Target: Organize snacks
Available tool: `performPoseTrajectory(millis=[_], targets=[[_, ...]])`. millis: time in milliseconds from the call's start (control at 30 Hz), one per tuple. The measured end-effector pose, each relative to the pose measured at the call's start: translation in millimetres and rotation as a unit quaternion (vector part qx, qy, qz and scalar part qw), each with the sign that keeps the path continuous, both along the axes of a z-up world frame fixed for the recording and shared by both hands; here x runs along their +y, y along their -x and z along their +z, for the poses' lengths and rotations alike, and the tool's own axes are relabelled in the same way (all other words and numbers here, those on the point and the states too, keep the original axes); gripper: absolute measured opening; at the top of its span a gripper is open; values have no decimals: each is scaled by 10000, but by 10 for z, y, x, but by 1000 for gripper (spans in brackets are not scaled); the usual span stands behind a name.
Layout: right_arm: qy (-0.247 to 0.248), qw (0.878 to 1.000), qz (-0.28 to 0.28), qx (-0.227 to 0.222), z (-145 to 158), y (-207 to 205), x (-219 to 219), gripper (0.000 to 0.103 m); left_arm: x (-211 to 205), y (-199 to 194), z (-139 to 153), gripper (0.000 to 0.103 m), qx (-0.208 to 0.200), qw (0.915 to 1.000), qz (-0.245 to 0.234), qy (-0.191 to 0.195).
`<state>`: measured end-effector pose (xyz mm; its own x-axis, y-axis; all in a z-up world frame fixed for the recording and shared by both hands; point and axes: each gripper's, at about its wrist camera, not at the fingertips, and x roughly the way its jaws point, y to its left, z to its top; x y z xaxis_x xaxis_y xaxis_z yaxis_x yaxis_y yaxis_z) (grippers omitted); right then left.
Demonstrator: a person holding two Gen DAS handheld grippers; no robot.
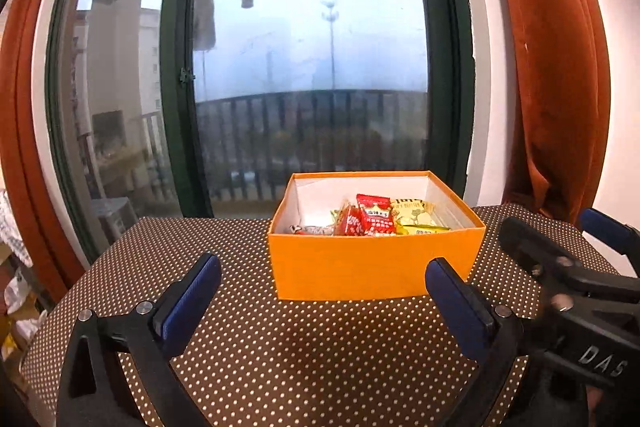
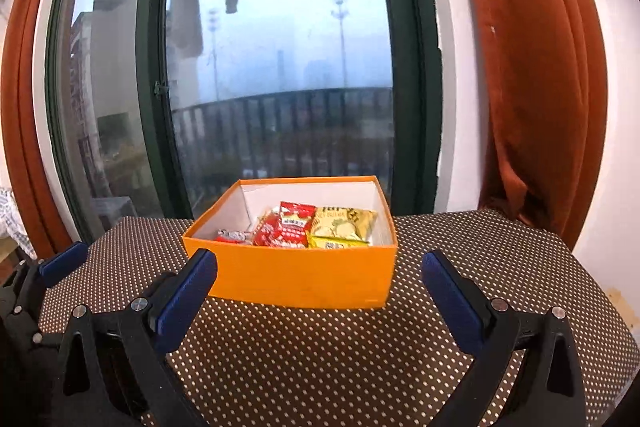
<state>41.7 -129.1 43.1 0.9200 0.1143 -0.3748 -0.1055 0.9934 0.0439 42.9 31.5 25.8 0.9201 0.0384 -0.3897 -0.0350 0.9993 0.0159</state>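
Observation:
An orange box [image 1: 372, 267] stands on the dotted brown table [image 1: 256, 347], holding red snack packets [image 1: 372, 215], yellow packets [image 1: 416, 217] and a silver-wrapped one [image 1: 312, 229]. My left gripper [image 1: 322, 273] is open and empty, a little in front of the box. The box [image 2: 296, 279] also shows in the right wrist view with red packets [image 2: 286, 229] and yellow packets [image 2: 344, 227]. My right gripper [image 2: 318, 269] is open and empty, in front of the box. The right gripper [image 1: 560, 255] shows at the right of the left wrist view, the left gripper [image 2: 48, 267] at the left of the right wrist view.
A tall dark-framed window [image 1: 304, 47] with a balcony rail stands behind the table. Rust-red curtains [image 1: 556, 67] hang at both sides. Clutter lies on the floor at the far left [image 1: 16, 291]. The table's left edge [image 1: 52, 311] is near my left gripper.

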Motion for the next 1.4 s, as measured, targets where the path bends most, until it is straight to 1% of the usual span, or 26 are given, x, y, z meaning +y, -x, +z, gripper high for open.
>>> performPoseTrajectory(millis=[133, 233, 400, 500, 667, 1033, 1233, 1400], targets=[[76, 9999, -84, -66, -26, 118, -45, 103, 54, 105, -37, 103, 2, 10000, 20, 6], [22, 9999, -123, -97, -33, 166, -89, 103, 105, 187, -34, 103, -124, 9999, 104, 54], [-7, 9997, -195, -146, -19, 192, -112, 103, 136, 179, -45, 103, -114, 9997, 33, 203], [47, 9996, -202, -205, -18, 211, -104, 103, 126, 162, -50, 103, -94, 9998, 10, 197], [-51, 9998, -139, -148, -29, 193, -131, 103, 113, 162, -49, 103, -103, 9997, -9, 236], [-62, 9997, -119, -202, -28, 203, -197, 103, 47, 181, -46, 103, -127, 9996, -5, 234], [-40, 9997, -224, -112, -48, 151, -241, 103, 107, 185, -55, 103, -137, 9993, 170, 293], [-34, 9998, -191, -52, -56, 136, -222, 103, 142, 203, -38, 103, -125, 9992, 150, 357]])
